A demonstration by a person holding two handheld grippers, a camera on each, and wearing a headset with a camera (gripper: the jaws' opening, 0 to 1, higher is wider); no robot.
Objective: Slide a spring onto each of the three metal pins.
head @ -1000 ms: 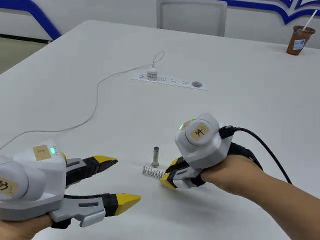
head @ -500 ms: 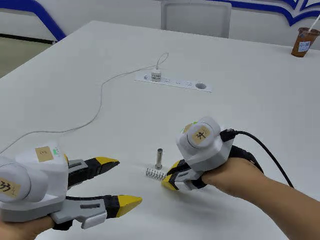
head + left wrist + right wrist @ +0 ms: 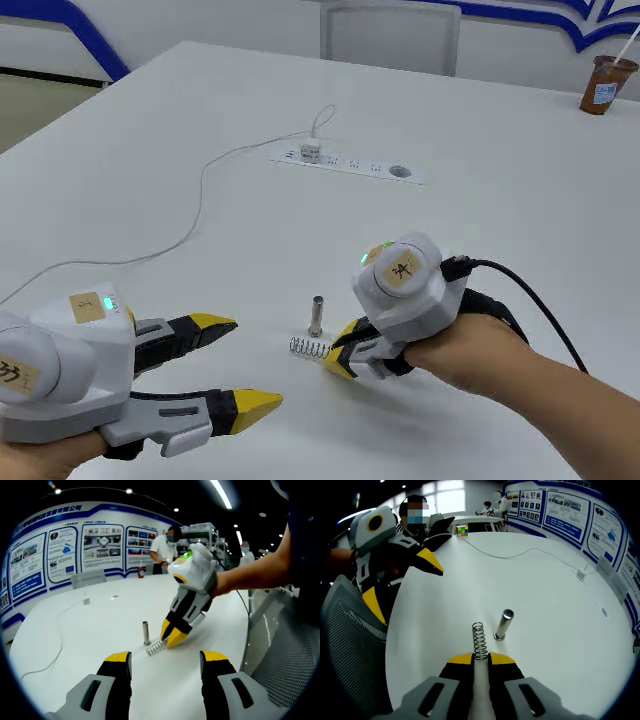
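Tips of the right gripper (image 3: pixel 481 656) are pressed together on one end of the spring (image 3: pixel 479 639), and its other end points away from the claw, low over the white table (image 3: pixel 480 200). The spring sits just beside the foot of the pin (image 3: pixel 503 625), which stands upright. I judge this is the pick-up step. The next move calls for lifting the spring, turning it vertical and lowering it over the pin's top. The spring is thin, bright wire with open coils. The left gripper (image 3: pixel 245 362) hovers wide apart, well away.
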